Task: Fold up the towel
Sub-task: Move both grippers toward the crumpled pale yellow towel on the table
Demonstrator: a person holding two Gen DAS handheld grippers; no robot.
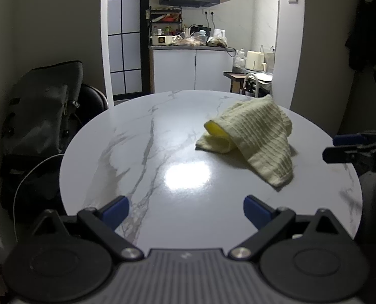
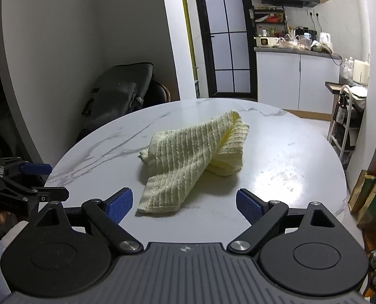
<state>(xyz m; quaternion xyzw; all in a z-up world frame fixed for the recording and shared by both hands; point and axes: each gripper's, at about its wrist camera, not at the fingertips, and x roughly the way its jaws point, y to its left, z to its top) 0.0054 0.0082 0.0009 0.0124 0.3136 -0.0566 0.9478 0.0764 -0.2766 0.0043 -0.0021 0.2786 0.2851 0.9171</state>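
Pale yellow, ribbed towel [image 2: 193, 157] lies crumpled in a loose heap on the round white marble table [image 2: 276, 167], one corner draped toward the near edge and a brighter yellow inner face showing in a fold. In the left wrist view the towel [image 1: 253, 139] sits to the right of centre on the table [image 1: 142, 152], well ahead of the left tongs [image 1: 186, 211], whose blue pads are spread wide with nothing between them. The right tongs [image 2: 184, 204] are also spread wide, hovering just before the towel's nearest corner; the pads do not touch the cloth. Each view catches the other tongs at its side edge: the right tongs [image 1: 340, 148] beside the towel, the left tongs [image 2: 46, 179] off the table's left rim. A dark backpack [image 2: 119, 93] leans on a chair behind the table
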